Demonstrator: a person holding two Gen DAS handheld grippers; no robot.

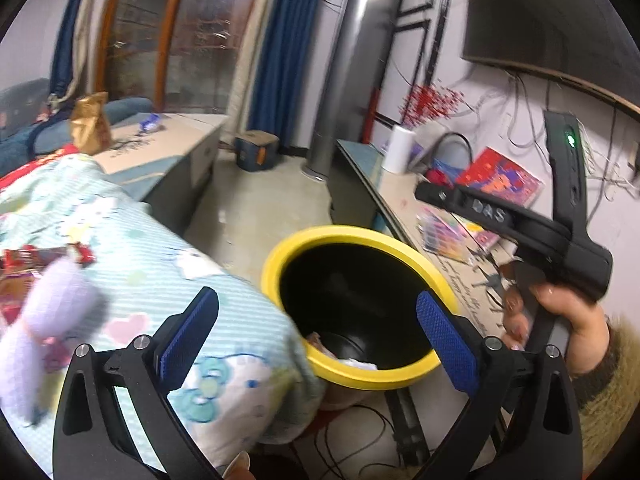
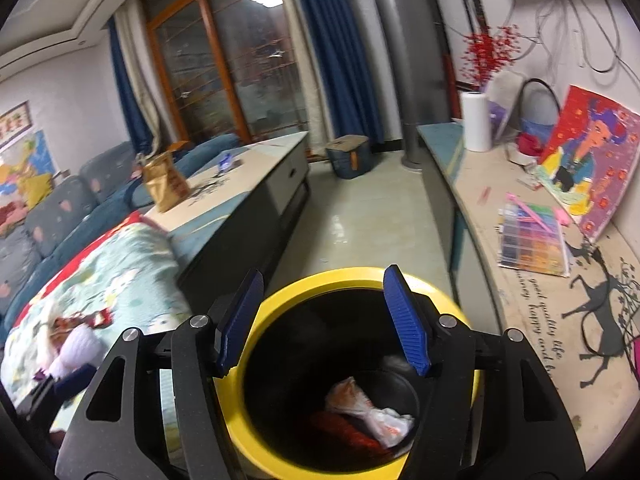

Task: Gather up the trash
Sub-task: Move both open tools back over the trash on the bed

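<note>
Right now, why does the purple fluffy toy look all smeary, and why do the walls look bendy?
In the left wrist view the purple toy is smeared by motion blur, while the yellow-rimmed bin stays fairly sharp. In the right wrist view the fisheye lens bows the window frame and darkens the corners; the ceiling light glares in the glass.

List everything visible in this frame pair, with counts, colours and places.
Round plastic trash bin: one, yellow rim, black inside, below both grippers.
Crumpled wrappers: a few, white, orange and red, in the bin's bottom.
Patterned quilt: one, light blue, left of bin.
Snack wrapper: one, red, on quilt.
Foil bag: one, gold, on the low table.
Paper roll: one, white, on the right-hand counter.
Bead organiser box: one, multicoloured, same counter.
Left hand-held gripper: open, blue pads.
Right hand-held gripper: open, above the bin.
</note>
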